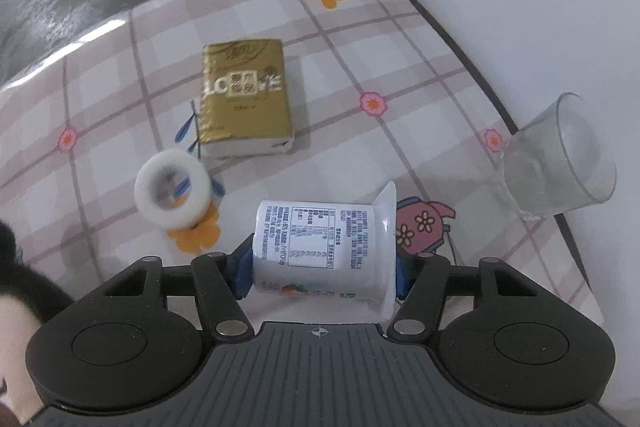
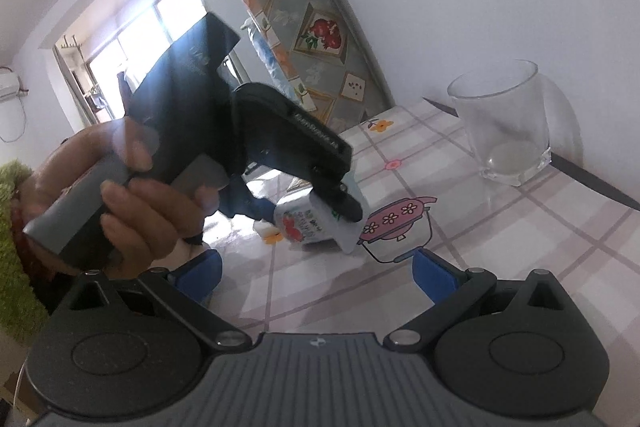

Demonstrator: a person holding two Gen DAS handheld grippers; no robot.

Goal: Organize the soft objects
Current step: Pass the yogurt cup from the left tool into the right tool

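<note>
left tool [image 1: 320,267]: clamped on cup [image 1: 320,247] lying sideways | right tool [image 2: 316,267]: released, empty | tissue pack [image 1: 245,99] at 11 o'clock | glass [image 1: 560,163] at 2 o'clock | tabletop [image 1: 400,67]

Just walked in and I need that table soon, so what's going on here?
A person is tidying things on the checked floral tablecloth with two hand-held grippers. The left gripper has its blue pads against both ends of a white plastic yogurt cup lying on its side. The right gripper hangs open nearby, holding nothing. A gold tissue pack, a white tape roll and a clear drinking glass sit untouched.
</note>
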